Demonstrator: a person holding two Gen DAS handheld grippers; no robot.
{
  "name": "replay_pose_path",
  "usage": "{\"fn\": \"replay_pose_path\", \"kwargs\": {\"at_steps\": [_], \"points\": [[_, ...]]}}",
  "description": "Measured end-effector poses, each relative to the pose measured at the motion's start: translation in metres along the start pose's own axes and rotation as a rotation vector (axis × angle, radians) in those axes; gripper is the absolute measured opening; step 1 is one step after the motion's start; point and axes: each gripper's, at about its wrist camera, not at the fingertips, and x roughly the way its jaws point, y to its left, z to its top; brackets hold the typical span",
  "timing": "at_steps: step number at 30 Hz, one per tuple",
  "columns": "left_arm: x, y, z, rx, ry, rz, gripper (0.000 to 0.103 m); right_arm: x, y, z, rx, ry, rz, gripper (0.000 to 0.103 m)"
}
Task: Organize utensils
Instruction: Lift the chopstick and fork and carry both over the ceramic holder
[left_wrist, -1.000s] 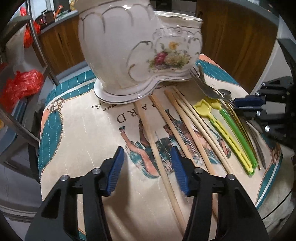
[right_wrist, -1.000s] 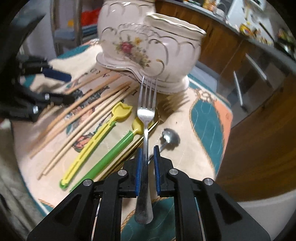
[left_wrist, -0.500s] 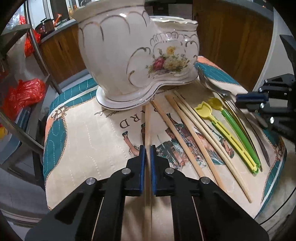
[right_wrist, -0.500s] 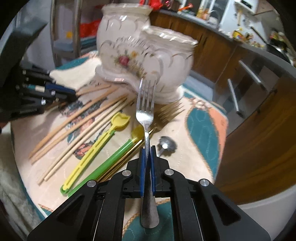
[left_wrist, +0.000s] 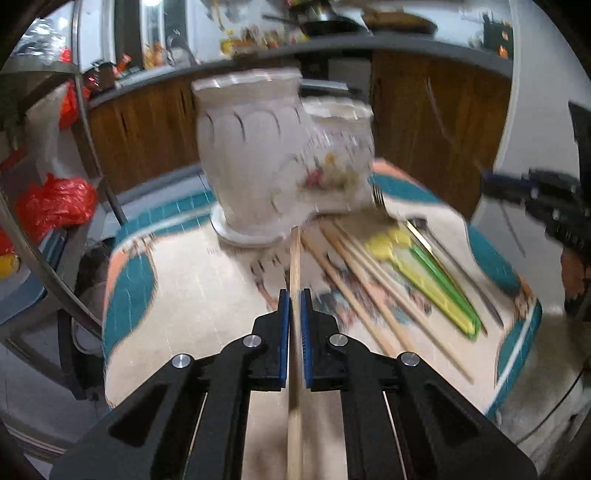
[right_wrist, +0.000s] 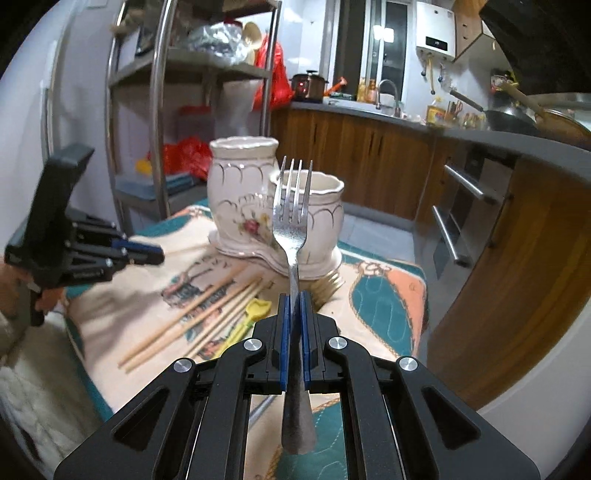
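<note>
- Two grippers at work around one landmark, the white ceramic utensil holder (right_wrist: 275, 218) with gold trim and a flower motif, standing on a printed cloth (right_wrist: 384, 295).
- Left gripper (left_wrist: 294, 295) clamped tight on a wooden chopstick (left_wrist: 294, 266); stick runs forward between the blue pads, tip just short of the holder's base.
- Right gripper (right_wrist: 294, 299) clamped on the handle of a silver fork (right_wrist: 291, 225); tines up, raised off the cloth, lined up in front of the holder's shorter cup in the right wrist view.
- More wooden chopsticks (right_wrist: 192, 314) flat on the cloth in front of the holder, fanned side by side.
- Yellow plastic utensil (left_wrist: 417, 269) and green plastic utensil (left_wrist: 443, 280) beside those chopsticks, on the side away from the held stick; slim metal pieces just beyond them, too blurred to name.
- Gold fork tines (right_wrist: 332, 282) on the cloth, touching or nearly touching the holder's base; cannot tell which.
- Left wrist view smeared by motion blur; holder's pattern barely legible there.
- Behind the holder: wooden cabinets (right_wrist: 369, 162) under a grey counter, and a metal shelf rack (right_wrist: 155, 92) with a red bag.
</note>
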Motion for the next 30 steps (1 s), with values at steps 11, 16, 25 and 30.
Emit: {"fn": "replay_pose_path", "kwargs": {"at_steps": [11, 16, 25, 30], "points": [[0.025, 0.004, 0.005, 0.052, 0.285, -0.039, 0.013, -0.020, 0.005, 0.010, 0.035, -0.081, 0.018, 0.007], [0.027, 0.002, 0.008, 0.073, 0.278, -0.029, 0.006, -0.031, 0.003, 0.020, 0.059, -0.163, 0.024, 0.007], [-0.026, 0.009, 0.009, 0.033, -0.090, -0.047, 0.006, -0.026, -0.007, 0.039, 0.153, -0.250, 0.052, 0.007], [-0.060, 0.017, 0.031, 0.000, -0.298, -0.039, 0.006, -0.013, -0.016, 0.057, 0.207, -0.289, 0.092, 0.007]]}}
